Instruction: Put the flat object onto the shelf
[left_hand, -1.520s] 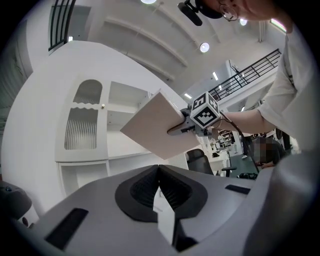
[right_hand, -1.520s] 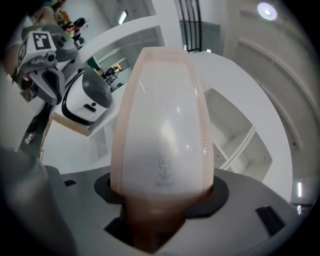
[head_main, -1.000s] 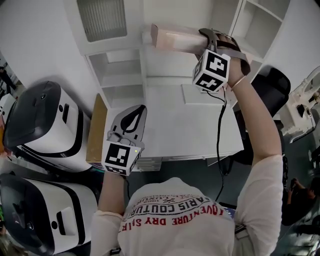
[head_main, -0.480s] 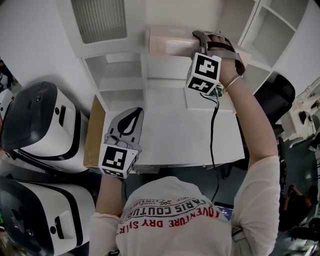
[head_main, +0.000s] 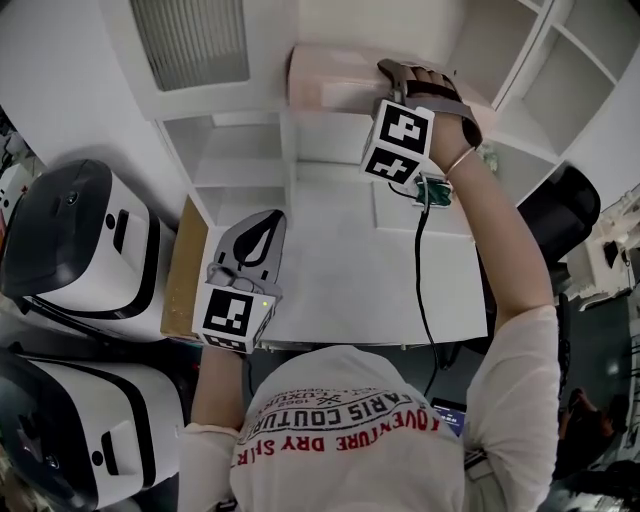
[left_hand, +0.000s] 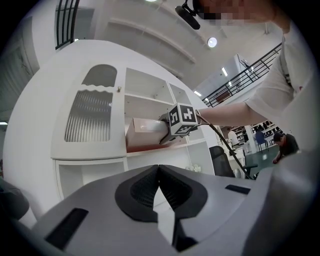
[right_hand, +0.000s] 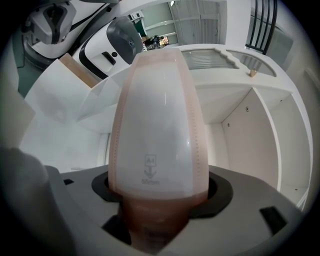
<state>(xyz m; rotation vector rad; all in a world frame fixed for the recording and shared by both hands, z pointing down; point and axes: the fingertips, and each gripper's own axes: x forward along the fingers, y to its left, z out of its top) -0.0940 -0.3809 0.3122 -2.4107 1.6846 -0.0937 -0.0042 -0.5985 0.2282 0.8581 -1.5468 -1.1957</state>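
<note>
The flat object is a pale pink, translucent A4 file box (head_main: 330, 80). It lies on an upper board of the white shelf unit (head_main: 240, 100) at the top of the head view. My right gripper (head_main: 392, 78) reaches up to its near end. In the right gripper view the box (right_hand: 157, 120) fills the space between the jaws, which are opening, with a thin dark gap at each side. My left gripper (head_main: 262, 232) hangs low over the white desk (head_main: 340, 270), shut and holding nothing. The box (left_hand: 145, 131) also shows in the left gripper view.
Empty white shelf compartments (head_main: 235, 160) lie below and to the right (head_main: 565, 75) of the box. Two large white and black machines (head_main: 75, 250) stand at the left. A brown board (head_main: 182, 265) edges the desk's left side. A black chair (head_main: 555, 210) stands at the right.
My right gripper has pushed the box further in and to the left on the shelf board. The left gripper has stayed low over the desk, still shut.
</note>
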